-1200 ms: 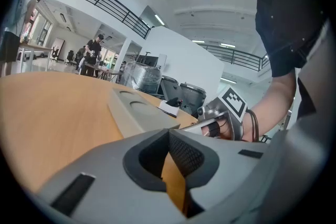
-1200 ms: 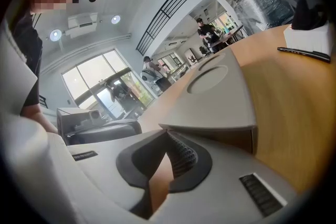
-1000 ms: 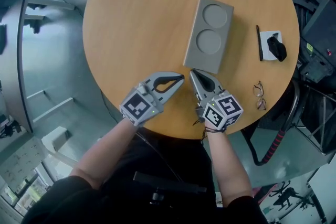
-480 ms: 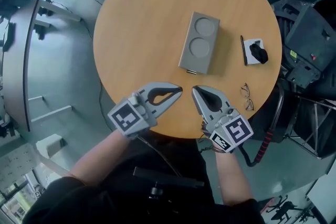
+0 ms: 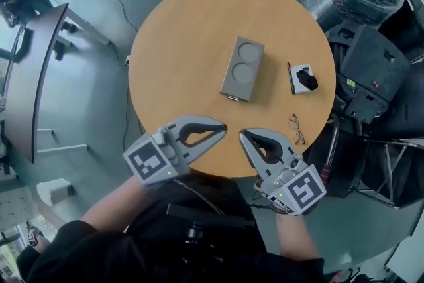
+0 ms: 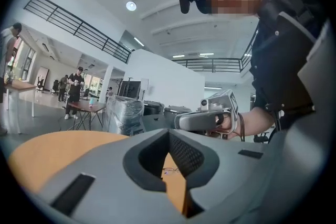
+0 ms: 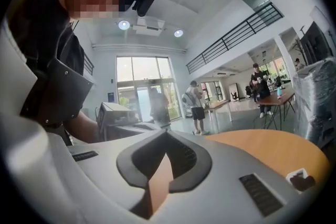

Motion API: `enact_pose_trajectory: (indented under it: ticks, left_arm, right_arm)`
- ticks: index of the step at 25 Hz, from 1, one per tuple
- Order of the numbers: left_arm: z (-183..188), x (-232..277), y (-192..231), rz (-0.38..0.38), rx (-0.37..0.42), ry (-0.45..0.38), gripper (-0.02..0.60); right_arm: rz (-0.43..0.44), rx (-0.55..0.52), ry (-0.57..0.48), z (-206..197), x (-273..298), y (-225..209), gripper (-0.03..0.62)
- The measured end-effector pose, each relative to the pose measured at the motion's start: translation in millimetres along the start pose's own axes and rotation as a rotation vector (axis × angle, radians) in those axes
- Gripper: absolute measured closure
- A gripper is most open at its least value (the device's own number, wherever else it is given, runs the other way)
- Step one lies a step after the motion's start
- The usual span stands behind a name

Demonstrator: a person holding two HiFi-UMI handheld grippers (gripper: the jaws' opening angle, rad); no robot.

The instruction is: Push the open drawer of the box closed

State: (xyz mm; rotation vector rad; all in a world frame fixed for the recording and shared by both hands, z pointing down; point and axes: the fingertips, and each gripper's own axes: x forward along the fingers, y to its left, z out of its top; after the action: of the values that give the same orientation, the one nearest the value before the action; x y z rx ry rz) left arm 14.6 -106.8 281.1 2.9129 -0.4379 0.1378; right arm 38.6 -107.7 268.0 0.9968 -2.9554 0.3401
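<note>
Hovering over the near edge of the worktop [image 5: 173, 43], left hand-held gripper [image 5: 222, 126] and right hand-held gripper [image 5: 242, 134], both clenched, empty; farther off, well apart, grey box [image 5: 241, 69] at mid-worktop, its drawer [image 5: 233, 98] seemingly almost flush; glasses [image 5: 296, 128] rightward.

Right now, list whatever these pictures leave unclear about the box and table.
Drawer: head view, too small to tell shut or ajar.
Box: in neither gripper view, maybe behind the jaw bodies.
Black item: head view, too small to name.
</note>
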Motion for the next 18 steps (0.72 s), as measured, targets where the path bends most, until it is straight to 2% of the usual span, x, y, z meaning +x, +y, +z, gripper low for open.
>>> enact_pose_trajectory:
  ticks: [10,18]
  left_arm:
    - [78.7,-30.2,-77.4,-0.003,0.075,-0.070,0.551]
    - [103.0,-44.9,-101.1,0.024,0.103,-0.092,0.551]
  right_arm:
    - [0.059,-0.082,-0.077,91.3,-48.4,69.4,0.589]
    - [0.095,-0.113,-0.088,111.1,-58.6,95.2,0.591]
